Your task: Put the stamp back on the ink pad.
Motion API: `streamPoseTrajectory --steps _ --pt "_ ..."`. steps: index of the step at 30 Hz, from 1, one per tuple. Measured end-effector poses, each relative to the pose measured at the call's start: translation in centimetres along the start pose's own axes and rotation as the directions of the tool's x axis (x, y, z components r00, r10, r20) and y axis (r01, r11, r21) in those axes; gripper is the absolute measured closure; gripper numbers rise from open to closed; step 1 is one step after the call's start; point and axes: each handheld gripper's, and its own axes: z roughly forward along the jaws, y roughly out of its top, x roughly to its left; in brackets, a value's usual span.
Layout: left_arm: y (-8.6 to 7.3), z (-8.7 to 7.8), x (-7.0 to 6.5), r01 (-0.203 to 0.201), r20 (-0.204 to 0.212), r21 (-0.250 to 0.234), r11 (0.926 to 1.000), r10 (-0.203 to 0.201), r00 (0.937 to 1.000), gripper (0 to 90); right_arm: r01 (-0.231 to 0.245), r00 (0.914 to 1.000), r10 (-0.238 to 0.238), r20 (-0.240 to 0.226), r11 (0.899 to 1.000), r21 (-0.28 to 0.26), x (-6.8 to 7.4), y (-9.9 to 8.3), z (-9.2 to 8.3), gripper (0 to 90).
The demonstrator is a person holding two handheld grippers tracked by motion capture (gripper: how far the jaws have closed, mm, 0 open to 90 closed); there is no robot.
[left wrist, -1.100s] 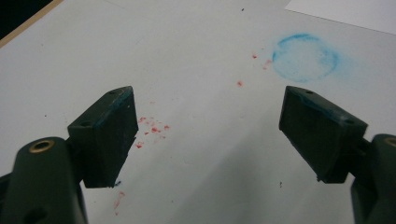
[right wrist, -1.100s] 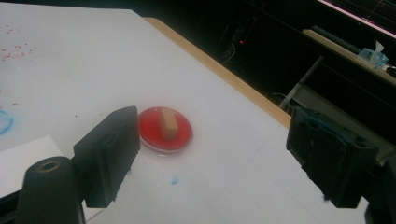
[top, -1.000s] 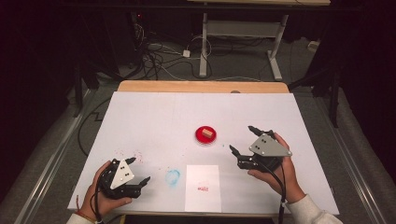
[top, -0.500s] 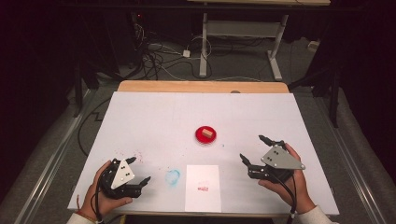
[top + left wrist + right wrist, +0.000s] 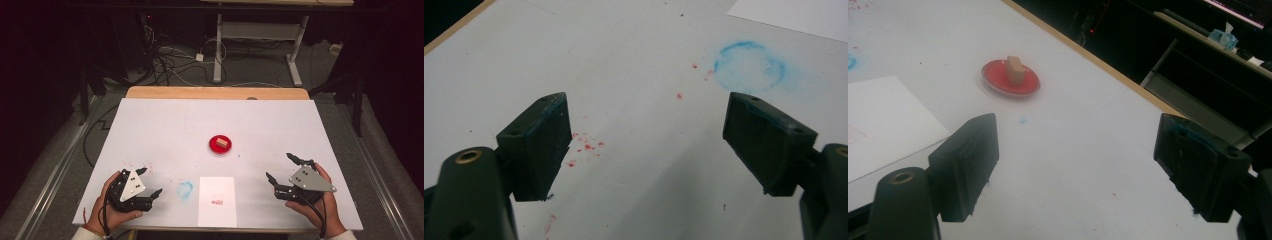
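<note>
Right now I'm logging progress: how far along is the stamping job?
Looks done: a red mark sits on the paper, and the wooden stamp rests on the red pad. In hand: nothing; the left tongs and right tongs are open. Little seems left.

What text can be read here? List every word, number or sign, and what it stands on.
White paper sheet: a small red printed mark near its lower middle, too small and blurred to read.
Round red dish with the tan wooden block: no lettering.
Grey three-cornered plates on the grippers: dark dots, no text.
Nothing legible anywhere.
</note>
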Motion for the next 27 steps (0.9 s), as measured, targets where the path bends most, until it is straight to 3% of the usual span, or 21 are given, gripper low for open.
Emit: streamPoseTrajectory --steps 8,19,27 --pt "0.0 0.1 0.1 0.013 0.004 -0.005 0.9999 -0.013 0.9999 19.1 -0.022 0.9995 0.021 0.025 0.999 0.041 -0.5 -1.9 -0.7 18.4" --pt "0.1 0.1 0.2 0.016 -0.003 -0.009 0.9998 -0.016 0.9999 19.1 -0.071 0.9973 0.069 0.025 0.994 0.082 -0.8 -4.9 -1.7 18.5" --pt "0.3 0.0 0.0 0.007 -0.005 -0.008 0.9999 -0.007 1.0000 19.1 -0.067 0.9976 0.066 0.021 0.994 0.090 -0.6 -5.2 -1.9 19.3"
